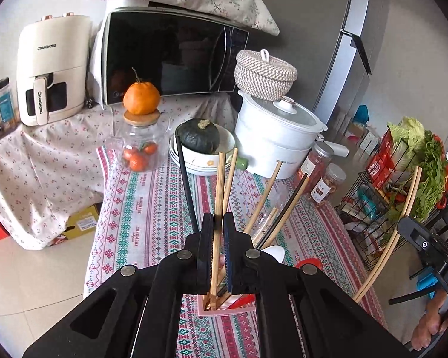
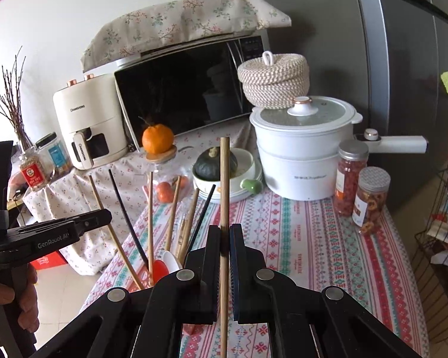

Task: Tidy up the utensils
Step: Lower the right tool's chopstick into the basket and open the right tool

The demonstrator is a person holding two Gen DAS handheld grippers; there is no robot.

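Observation:
My left gripper (image 1: pixel 218 219) is shut on a wooden chopstick (image 1: pixel 220 185) that stands in a pink utensil holder (image 1: pixel 224 308) on the patterned tablecloth. Several more wooden and black chopsticks (image 1: pixel 262 200) and a white spoon (image 1: pixel 273 252) lean in the same holder. My right gripper (image 2: pixel 225 229) is shut on a single wooden chopstick (image 2: pixel 224 179), held upright above the table, to the right of the holder's chopsticks (image 2: pixel 149 208). The left gripper's body (image 2: pixel 44 235) shows at the left of the right wrist view.
At the table's back stand a bowl stack with a dark squash (image 1: pixel 198 135), a white pot (image 1: pixel 271 143), a glass jar with an orange on top (image 1: pixel 140 137), two snack jars (image 2: pixel 361 191), a microwave (image 1: pixel 170 53) and an air fryer (image 1: pixel 50 71). A wire vegetable rack (image 1: pixel 403 179) stands right.

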